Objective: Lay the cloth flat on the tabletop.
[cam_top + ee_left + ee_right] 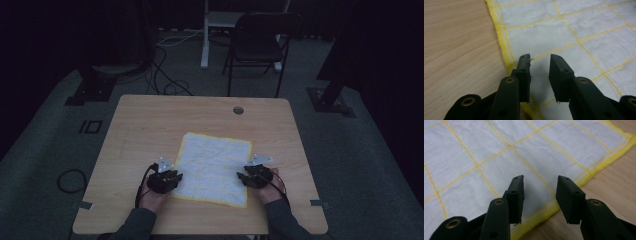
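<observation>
A white cloth (212, 167) with a yellow border and yellow grid lines lies spread flat on the wooden table (150, 125). My left gripper (169, 176) hovers at the cloth's left edge near its front corner. In the left gripper view the cloth (574, 32) lies under my left gripper (540, 58), whose jaws stand apart with nothing between them. My right gripper (246, 176) sits at the cloth's right edge. In the right gripper view the cloth (499, 152) runs beneath my right gripper (540, 181), also open and empty, above the yellow hem.
A round cable hole (238, 110) sits near the table's far edge. Behind the table stand a black folding chair (260, 45) and a white stand (210, 30), with cables on the floor (165, 80). Bare wood surrounds the cloth.
</observation>
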### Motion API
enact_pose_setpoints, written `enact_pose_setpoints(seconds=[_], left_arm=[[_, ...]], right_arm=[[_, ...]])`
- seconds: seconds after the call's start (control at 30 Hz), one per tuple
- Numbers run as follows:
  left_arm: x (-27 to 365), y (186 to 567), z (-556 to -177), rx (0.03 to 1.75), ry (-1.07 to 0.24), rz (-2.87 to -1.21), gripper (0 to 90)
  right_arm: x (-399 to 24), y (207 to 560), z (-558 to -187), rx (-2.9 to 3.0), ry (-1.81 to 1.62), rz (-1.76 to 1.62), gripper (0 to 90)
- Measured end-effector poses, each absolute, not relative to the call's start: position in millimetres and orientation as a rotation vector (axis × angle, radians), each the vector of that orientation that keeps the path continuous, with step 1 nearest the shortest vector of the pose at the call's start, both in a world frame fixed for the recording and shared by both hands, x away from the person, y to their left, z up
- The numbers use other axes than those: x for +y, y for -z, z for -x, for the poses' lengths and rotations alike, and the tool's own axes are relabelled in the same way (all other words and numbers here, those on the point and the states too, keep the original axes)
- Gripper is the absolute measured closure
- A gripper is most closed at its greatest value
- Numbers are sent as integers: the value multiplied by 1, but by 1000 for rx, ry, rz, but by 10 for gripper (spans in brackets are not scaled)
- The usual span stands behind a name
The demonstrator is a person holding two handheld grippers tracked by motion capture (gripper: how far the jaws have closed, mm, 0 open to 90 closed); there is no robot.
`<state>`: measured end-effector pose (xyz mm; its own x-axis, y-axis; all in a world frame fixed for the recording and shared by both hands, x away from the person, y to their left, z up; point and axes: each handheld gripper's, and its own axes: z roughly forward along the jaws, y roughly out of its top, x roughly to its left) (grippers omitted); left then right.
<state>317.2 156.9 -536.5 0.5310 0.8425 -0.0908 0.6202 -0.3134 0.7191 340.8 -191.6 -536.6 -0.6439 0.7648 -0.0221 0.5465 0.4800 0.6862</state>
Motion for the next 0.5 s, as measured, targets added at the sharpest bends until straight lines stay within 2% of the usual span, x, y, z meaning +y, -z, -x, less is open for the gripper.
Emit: enact_pose_setpoints(seconds=[0.2, 0.5], left_arm=[[160, 534, -324, 1233, -399, -1978, 660], [158, 535, -331, 1250, -390, -1954, 642]], right_arm=[[-197, 537, -352, 2388, -945, -1123, 572], [-204, 538, -370, 2366, -964, -1162, 575]])
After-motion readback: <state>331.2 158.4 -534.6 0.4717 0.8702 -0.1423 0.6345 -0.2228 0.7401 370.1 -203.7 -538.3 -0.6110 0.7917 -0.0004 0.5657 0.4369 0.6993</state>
